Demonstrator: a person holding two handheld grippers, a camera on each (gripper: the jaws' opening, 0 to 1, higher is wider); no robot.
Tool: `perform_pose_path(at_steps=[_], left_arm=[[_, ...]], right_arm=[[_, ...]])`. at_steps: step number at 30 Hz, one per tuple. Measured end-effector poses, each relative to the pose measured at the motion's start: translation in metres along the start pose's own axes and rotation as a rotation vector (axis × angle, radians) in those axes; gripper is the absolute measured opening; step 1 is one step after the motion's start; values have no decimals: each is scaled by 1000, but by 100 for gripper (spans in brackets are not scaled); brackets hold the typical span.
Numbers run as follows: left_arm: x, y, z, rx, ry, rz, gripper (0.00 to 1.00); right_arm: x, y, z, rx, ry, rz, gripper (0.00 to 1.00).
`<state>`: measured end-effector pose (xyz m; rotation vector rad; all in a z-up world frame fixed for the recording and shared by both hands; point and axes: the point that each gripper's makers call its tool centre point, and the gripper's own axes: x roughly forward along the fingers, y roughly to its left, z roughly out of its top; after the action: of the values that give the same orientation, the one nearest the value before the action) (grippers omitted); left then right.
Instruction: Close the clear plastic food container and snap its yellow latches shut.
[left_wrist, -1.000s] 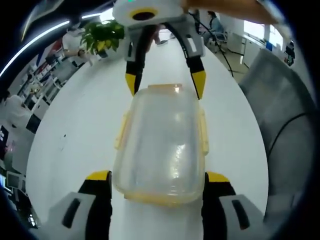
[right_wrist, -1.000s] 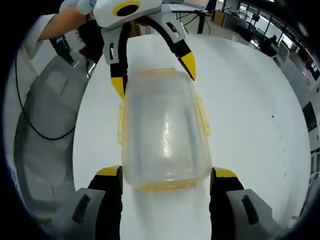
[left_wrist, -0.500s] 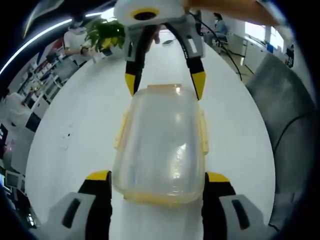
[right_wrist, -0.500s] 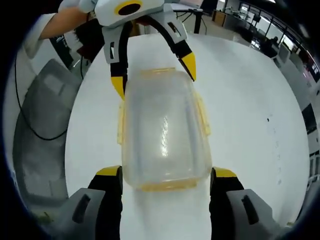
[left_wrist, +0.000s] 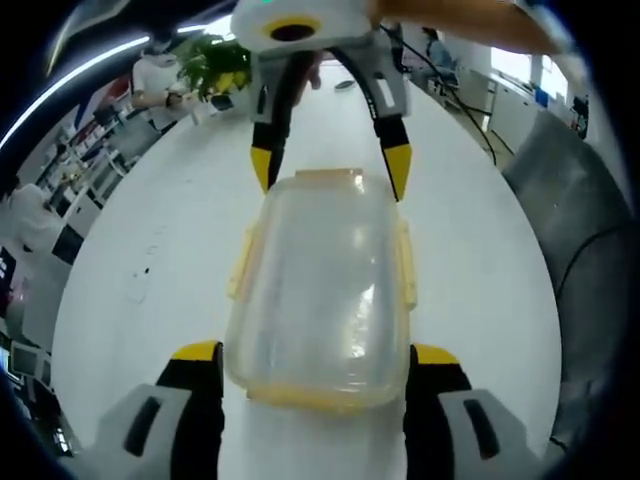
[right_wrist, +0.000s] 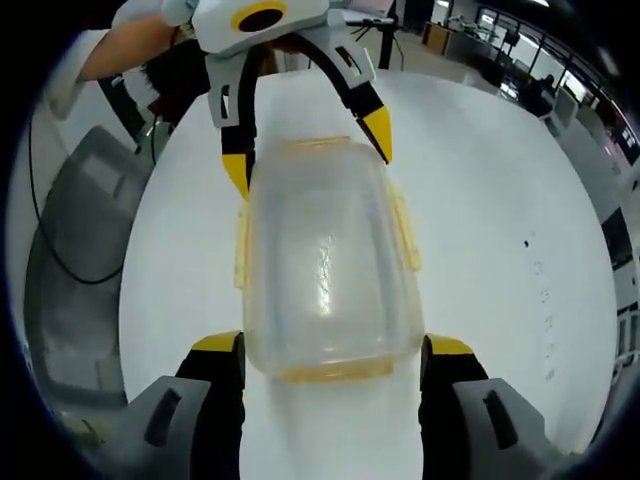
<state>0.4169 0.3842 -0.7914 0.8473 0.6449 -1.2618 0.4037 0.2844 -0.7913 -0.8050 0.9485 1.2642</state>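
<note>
Broad white round-edged table (left_wrist: 150, 260), bare and smooth around a clear rectangular plastic food container (left_wrist: 320, 285) with lid on, lying mid-table. Left gripper (left_wrist: 312, 362) and right gripper (right_wrist: 330, 355) at opposite short ends, jaws spread wide beside corners. Yellow latches (left_wrist: 405, 262) along edges; fastening hard to tell.

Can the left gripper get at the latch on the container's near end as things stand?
Probably yes. The left gripper straddles the container's near end with jaws open, and the near latch lies uncovered between them; the right gripper is at the far end.
</note>
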Motion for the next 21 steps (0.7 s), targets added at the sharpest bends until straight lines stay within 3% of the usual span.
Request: perform_pose_path(at_steps=[21], left_arm=[[4, 11, 1, 7, -6, 2, 71]], right_arm=[[0, -11, 0, 7, -12, -8, 69]])
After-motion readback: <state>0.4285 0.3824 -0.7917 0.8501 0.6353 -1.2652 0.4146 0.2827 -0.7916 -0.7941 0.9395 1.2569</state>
